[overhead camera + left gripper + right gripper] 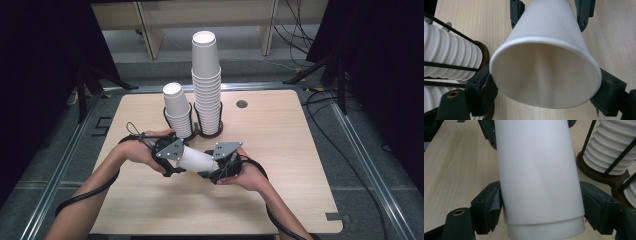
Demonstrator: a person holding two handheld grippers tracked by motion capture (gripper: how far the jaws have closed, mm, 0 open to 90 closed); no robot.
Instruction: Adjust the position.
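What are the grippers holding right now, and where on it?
Both hold one white paper cup, lying on its side between them: the left gripper clamps it at the open rim, the right gripper near the base end.

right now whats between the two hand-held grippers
One white paper cup lying sideways, spanning left hand-held gripper to right hand-held gripper, seen in the high view.

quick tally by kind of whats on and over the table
cup stacks in the holder: 2, a short stack and a tall stack
loose paper cup: 1
black wire holder: 1
hand-held grippers: 2, left and right
total: 6
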